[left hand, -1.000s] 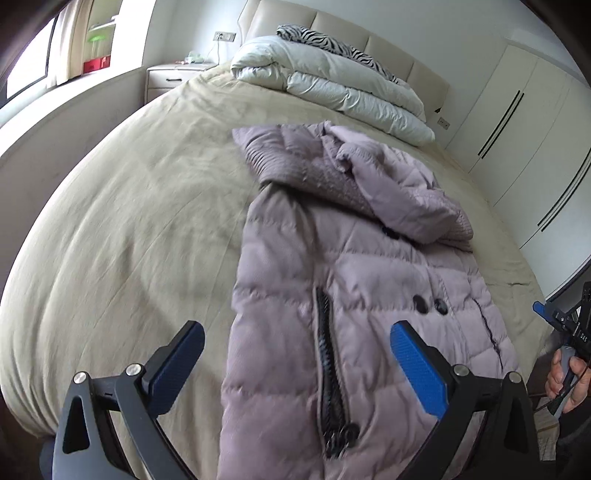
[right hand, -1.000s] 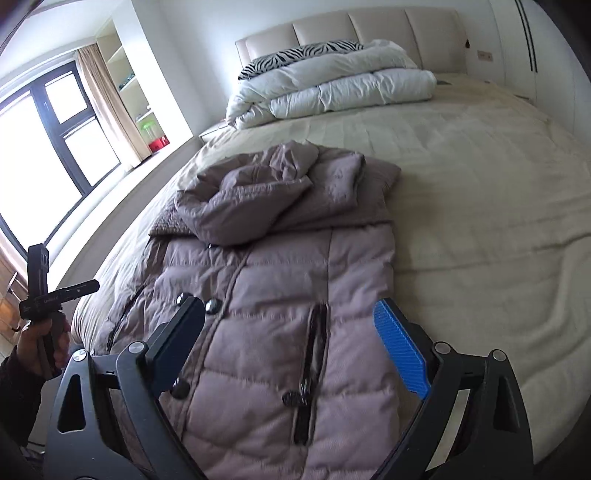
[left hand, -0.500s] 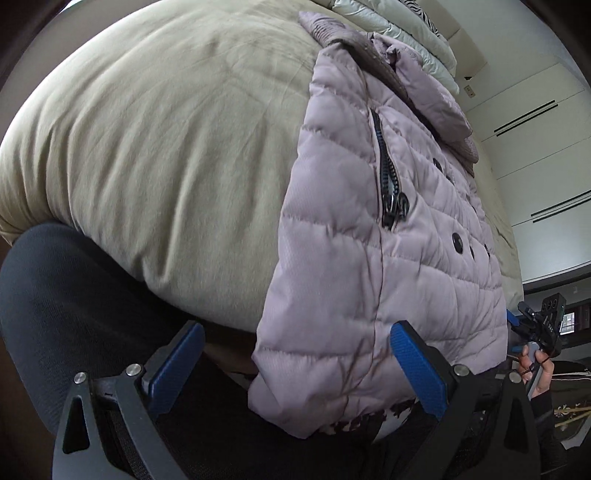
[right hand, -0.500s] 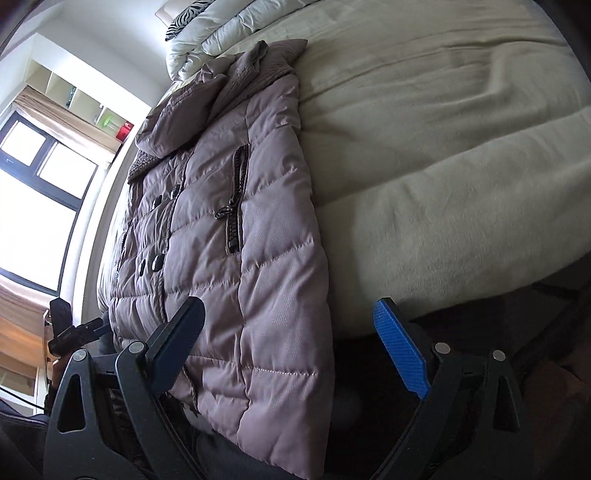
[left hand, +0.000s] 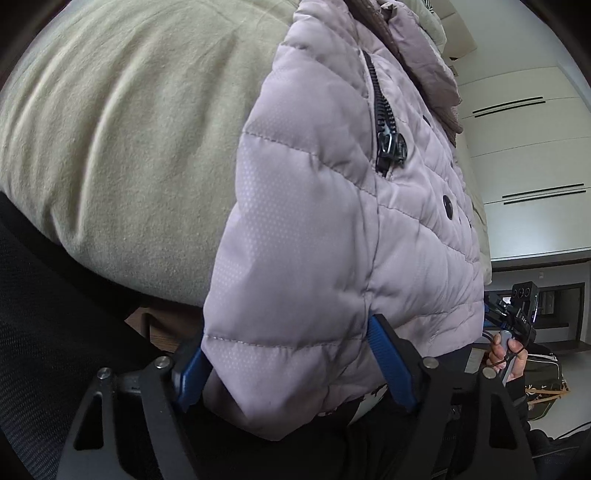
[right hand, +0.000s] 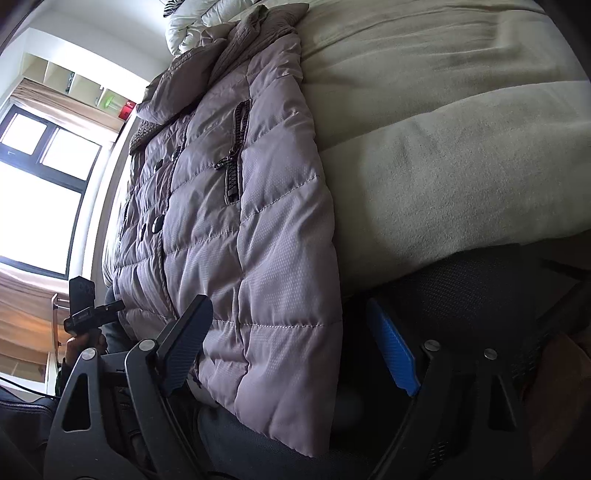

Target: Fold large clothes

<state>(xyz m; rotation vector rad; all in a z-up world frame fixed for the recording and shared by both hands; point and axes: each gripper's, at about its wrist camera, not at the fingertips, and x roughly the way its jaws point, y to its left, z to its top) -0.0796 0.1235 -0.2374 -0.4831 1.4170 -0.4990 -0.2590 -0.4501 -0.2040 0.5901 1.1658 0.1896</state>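
Observation:
A mauve quilted puffer jacket (left hand: 332,229) lies lengthwise on the beige bed (left hand: 129,140), its hem hanging over the foot edge. My left gripper (left hand: 291,365) is open, and the hem's left corner sits between its blue pads without being pinched. In the right wrist view the jacket (right hand: 258,236) hangs over the bed edge (right hand: 461,184). My right gripper (right hand: 295,347) is open around the hem's right corner. Each gripper shows small in the other's view: the right gripper (left hand: 517,314), the left gripper (right hand: 88,314).
A folded white duvet (right hand: 192,22) lies at the head of the bed. White wardrobe doors (left hand: 524,155) stand on the right and a window (right hand: 37,192) on the left. Dark fabric (right hand: 480,295) lies below the bed's foot edge.
Both grippers have dropped from above the bed to its foot edge and moved in, so the jacket's hem corners now lie between their open fingers.

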